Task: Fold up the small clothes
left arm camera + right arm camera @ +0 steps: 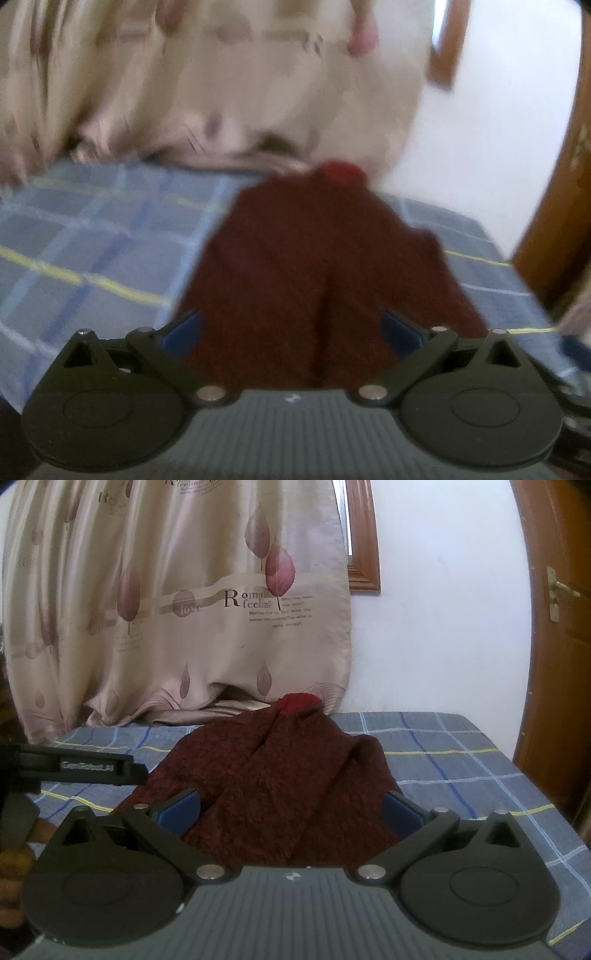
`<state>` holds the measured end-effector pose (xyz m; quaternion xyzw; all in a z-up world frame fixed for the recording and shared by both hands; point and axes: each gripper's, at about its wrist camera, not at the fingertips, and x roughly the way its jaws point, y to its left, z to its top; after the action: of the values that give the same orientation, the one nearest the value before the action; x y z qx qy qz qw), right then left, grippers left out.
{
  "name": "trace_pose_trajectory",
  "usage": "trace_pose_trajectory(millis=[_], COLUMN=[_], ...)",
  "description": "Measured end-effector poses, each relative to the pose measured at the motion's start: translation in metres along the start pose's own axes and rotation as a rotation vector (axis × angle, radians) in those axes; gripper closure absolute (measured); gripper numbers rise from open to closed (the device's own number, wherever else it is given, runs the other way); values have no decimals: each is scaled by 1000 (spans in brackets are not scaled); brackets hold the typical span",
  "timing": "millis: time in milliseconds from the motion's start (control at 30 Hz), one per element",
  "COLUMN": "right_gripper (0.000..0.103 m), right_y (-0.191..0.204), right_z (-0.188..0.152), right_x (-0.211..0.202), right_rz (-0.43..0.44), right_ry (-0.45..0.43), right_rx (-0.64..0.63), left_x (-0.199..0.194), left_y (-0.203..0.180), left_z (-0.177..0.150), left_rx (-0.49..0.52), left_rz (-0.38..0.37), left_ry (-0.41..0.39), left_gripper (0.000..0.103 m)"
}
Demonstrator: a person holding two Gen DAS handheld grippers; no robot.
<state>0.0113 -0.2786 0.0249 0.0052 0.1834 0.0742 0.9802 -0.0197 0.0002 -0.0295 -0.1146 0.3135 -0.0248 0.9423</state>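
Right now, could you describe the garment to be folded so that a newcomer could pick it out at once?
Start at the bed with the blue checked sheet, in front of the beige leaf-print curtain. On the sheet lies a dark maroon fuzzy garment, the only clothing there, with a brighter red cuff at its far end.

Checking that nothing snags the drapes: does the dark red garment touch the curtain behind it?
Cannot tell. In the right wrist view the garment has its bright red end overlapping the curtain hem, but neither contact nor a gap shows there.

The left wrist view is smeared with blur: the curtain (pixel 207 74) behind the maroon garment (pixel 314 266) shows no readable print (only streaks). The garment's near hem hides beneath both gripper bodies.
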Motion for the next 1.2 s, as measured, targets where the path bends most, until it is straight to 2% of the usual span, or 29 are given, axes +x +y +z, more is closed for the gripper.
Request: trace_pose_trajectory(millis=[200,300,400,500,633,733,833,933,1033,1200], right_gripper=[0,0,0,0,0,0,0,0,0,0], right_y=[-6,-10,-15,-20,-26,-29,-32,-35,-37,-38], right_z=[-6,-7,-9,-11,-15,-18,-19,-20,-23,-25], right_x=[-2,-4,-5,-6,-5,-3,-2,1,5,10], right_rz=[5,4,-3,-8,-16,-17,-21,-22,-23,-14], right_ry=[10,11,8,9,17,27,30,39,49,68], right_rx=[16,24,32,45,57,65,70,79,79,88], left_x=[1,2,5,13,31,41,46,44,46,64], left_y=[-5,-1,10,30,51,63,66,66,61,82], left_z=[-15,-21,-32,-45,-58,-60,-58,-60,-56,-61], left_rx=[-18,-87,-220,-415,-623,-701,-751,-832,-827,-959], left_rz=[-25,-78,-171,-276,-313,-308,-337,-427,-422,-345], left_ry=[56,113,183,243,287,284,297,315,297,247], left_gripper=[0,0,0,1,1,1,1,1,1,1])
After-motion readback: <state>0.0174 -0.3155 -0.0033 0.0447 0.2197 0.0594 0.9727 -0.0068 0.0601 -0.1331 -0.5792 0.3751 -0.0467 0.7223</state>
